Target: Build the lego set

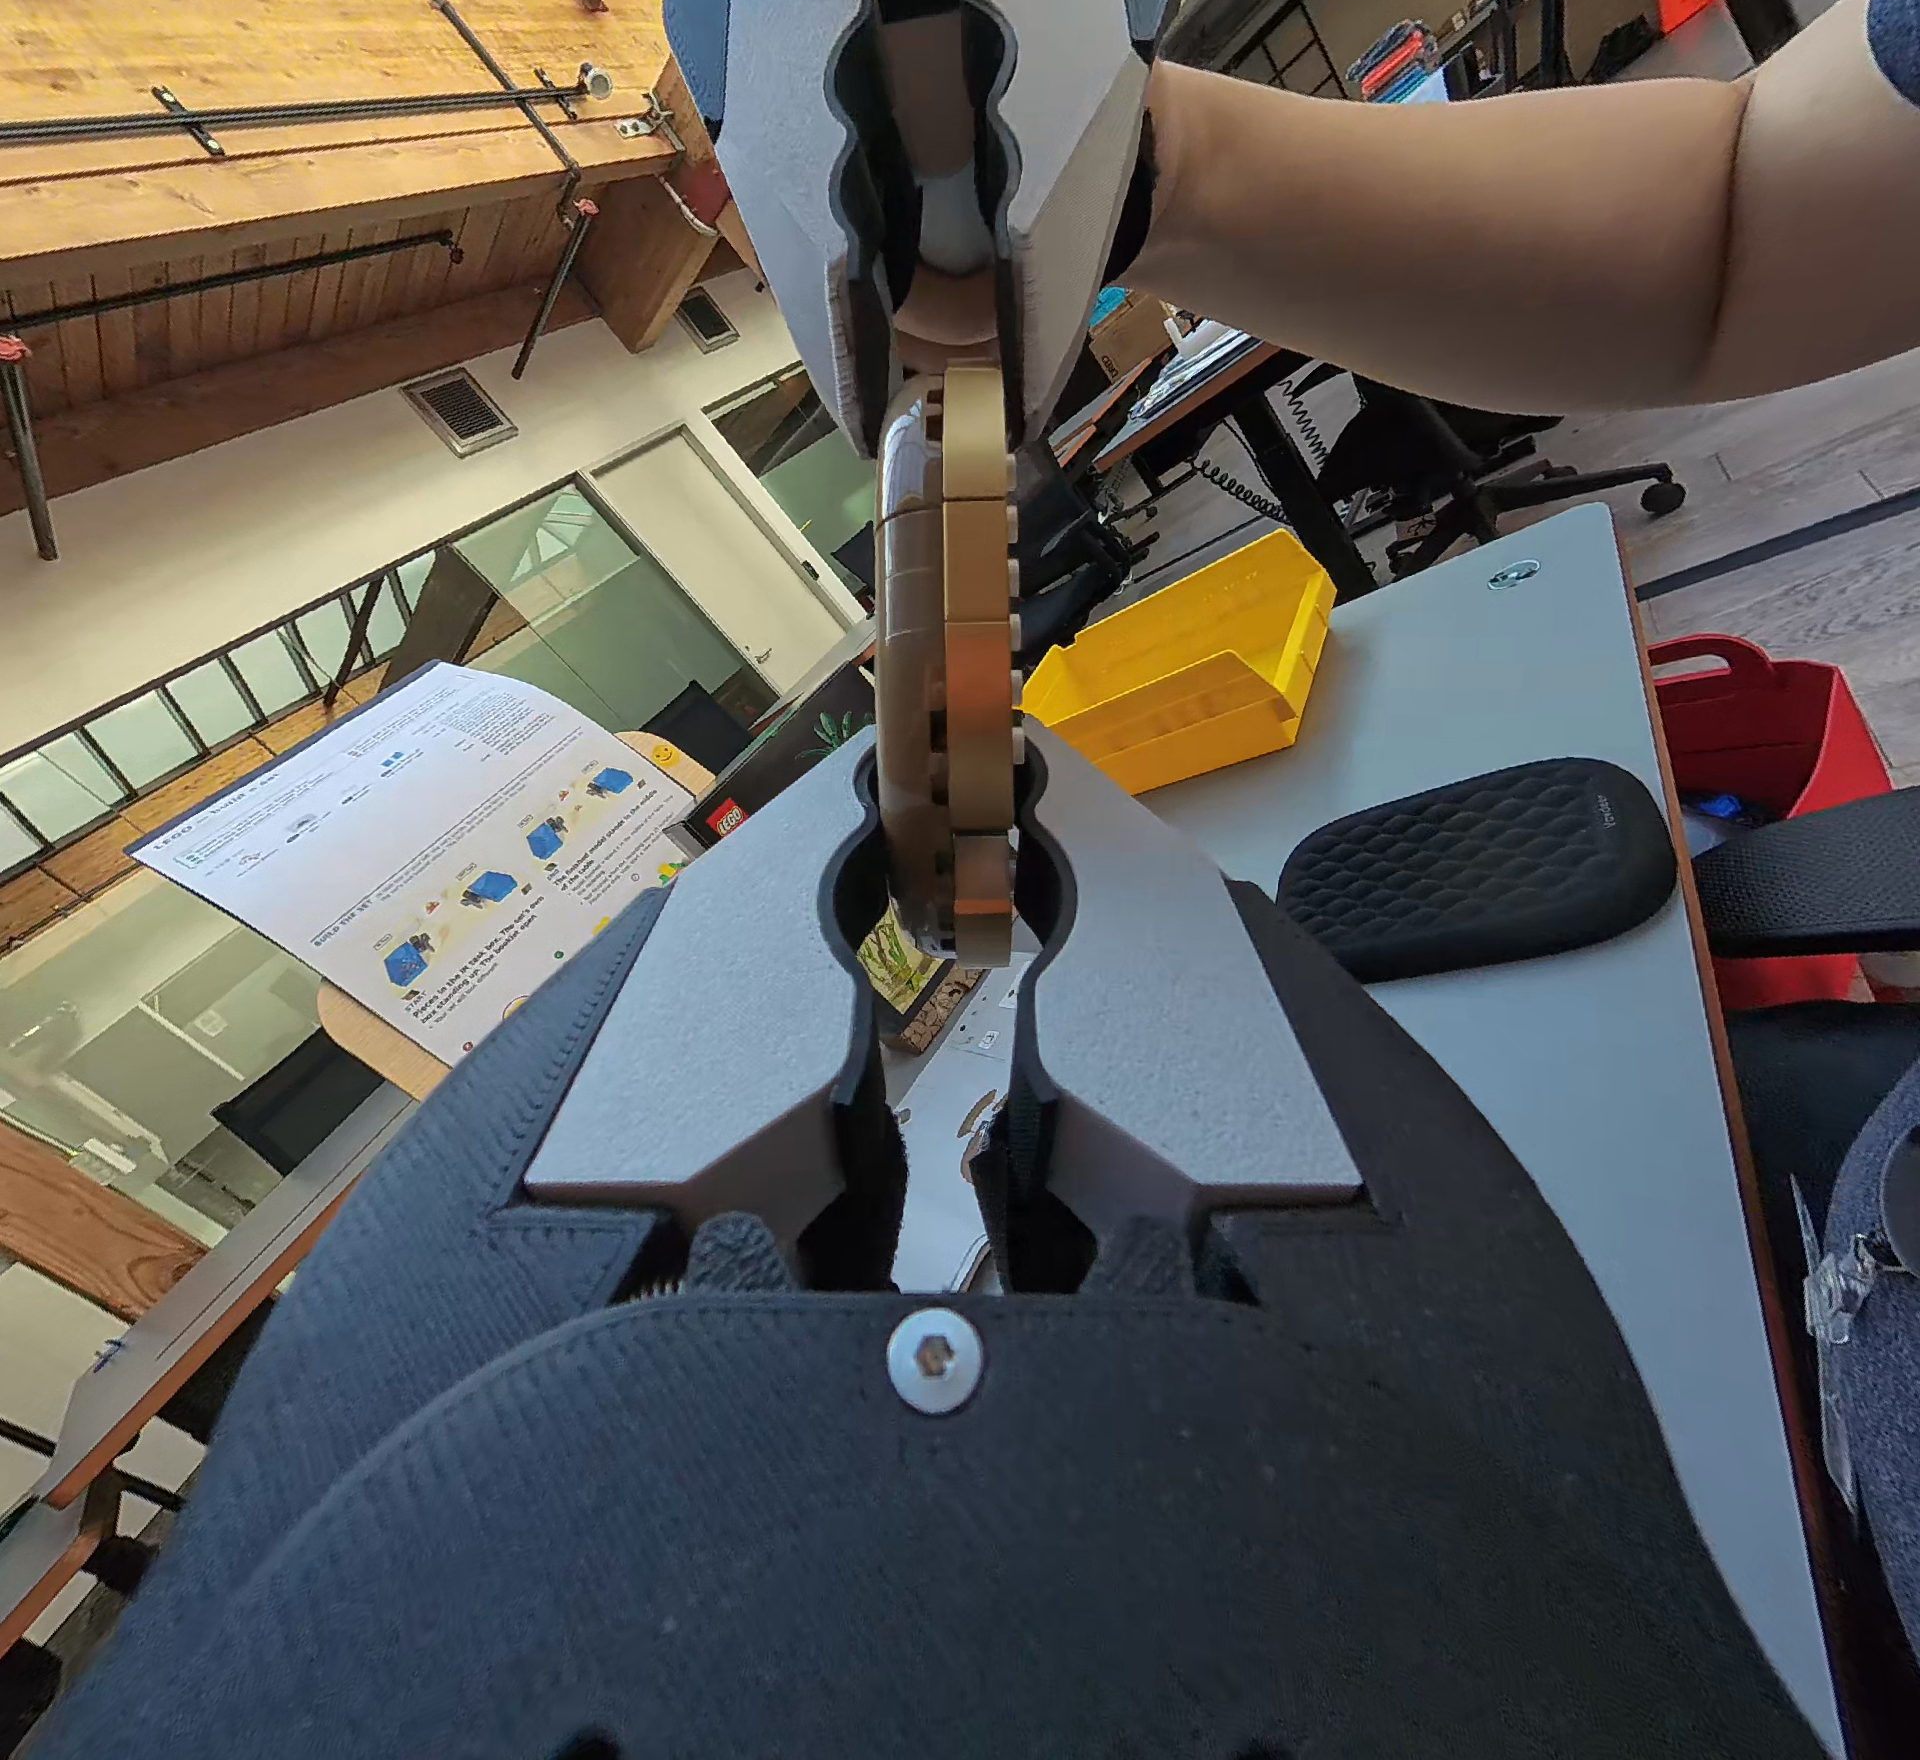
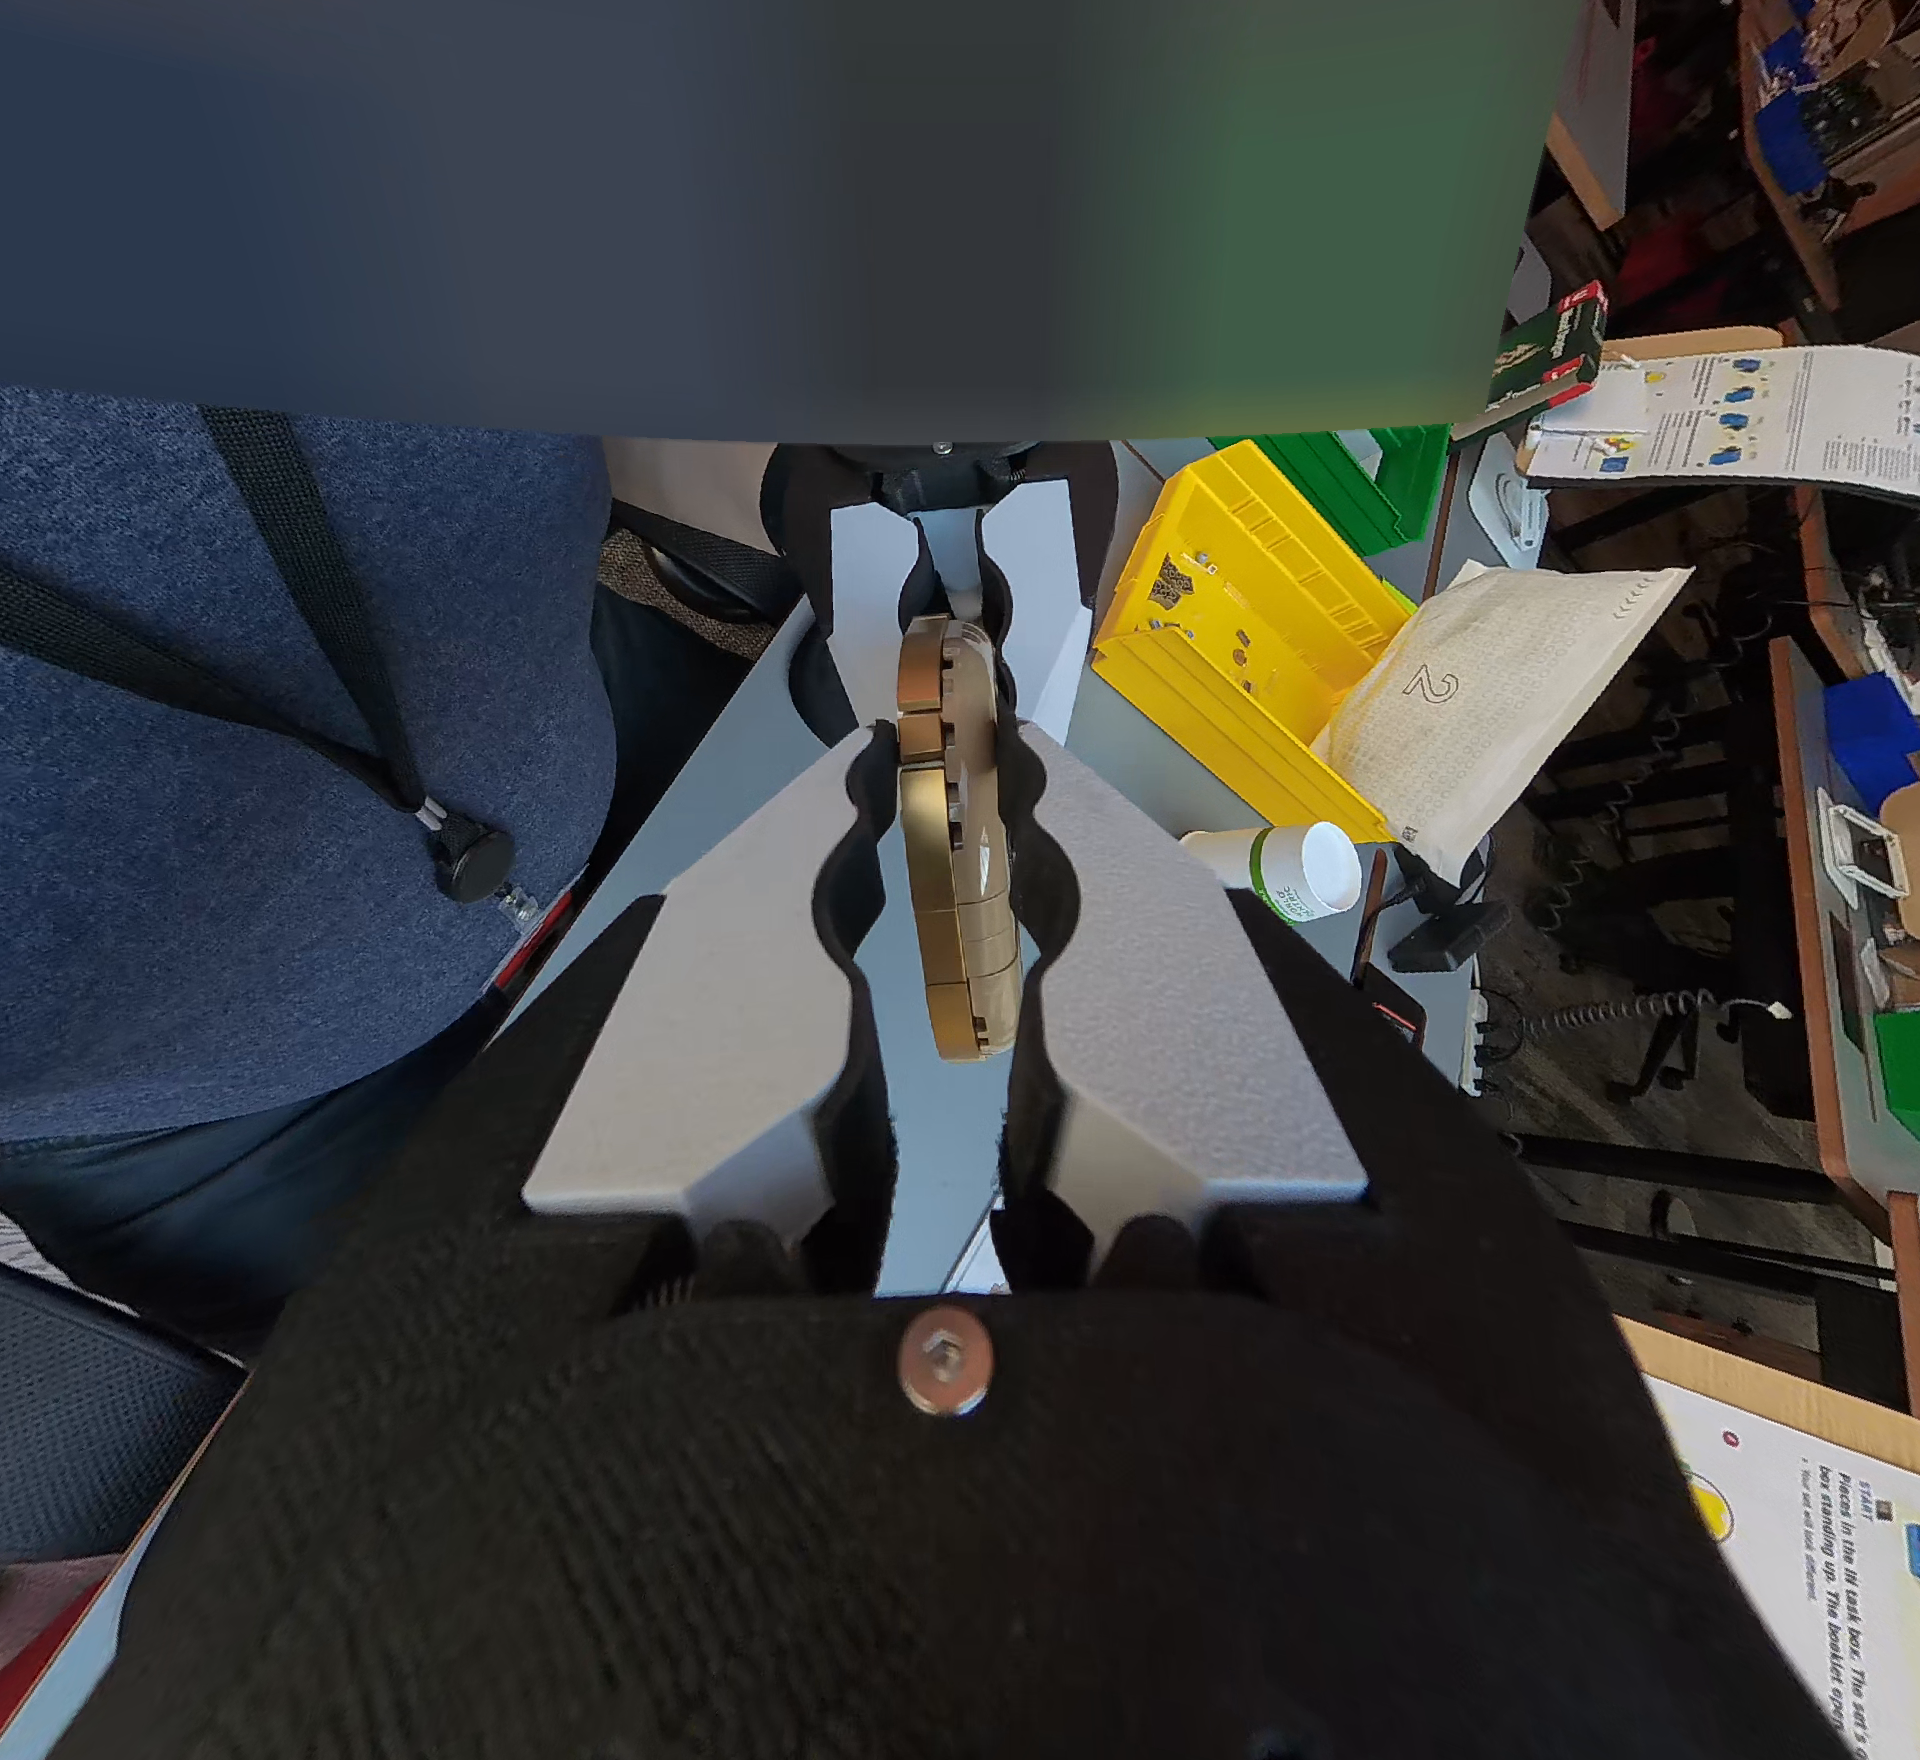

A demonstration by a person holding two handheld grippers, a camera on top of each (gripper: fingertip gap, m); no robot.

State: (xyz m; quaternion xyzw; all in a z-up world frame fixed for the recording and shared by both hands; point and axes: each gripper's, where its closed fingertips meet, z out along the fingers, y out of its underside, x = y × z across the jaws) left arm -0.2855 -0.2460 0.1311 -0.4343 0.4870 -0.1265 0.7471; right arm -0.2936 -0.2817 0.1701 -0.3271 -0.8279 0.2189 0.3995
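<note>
A flat, round tan and gold lego assembly (image 1: 966, 630) is held edge-on in the air between both grippers. My left gripper (image 1: 945, 775) is shut on its near end. My right gripper (image 1: 935, 401) comes from above in the left wrist view and is shut on the far end. In the right wrist view the same assembly (image 2: 956, 869) lies between my right gripper (image 2: 945, 744), which clamps it, and the left gripper (image 2: 951, 588) beyond it. A person's forearm (image 1: 1455, 224) reaches in behind the right gripper.
The grey table (image 1: 1507, 650) carries a yellow bin (image 1: 1184, 671), a black padded wrist rest (image 1: 1475, 863), a lego box (image 1: 727, 817) and an instruction sheet (image 1: 416, 837). A red bin (image 1: 1766, 744) stands beside it. The right wrist view shows a yellow bin (image 2: 1247, 630) with small parts, a green bin (image 2: 1351, 484), a white paper bag (image 2: 1486, 702) and a white bottle (image 2: 1288, 869). My right fingertips sit around 5 centimeters from my left ones.
</note>
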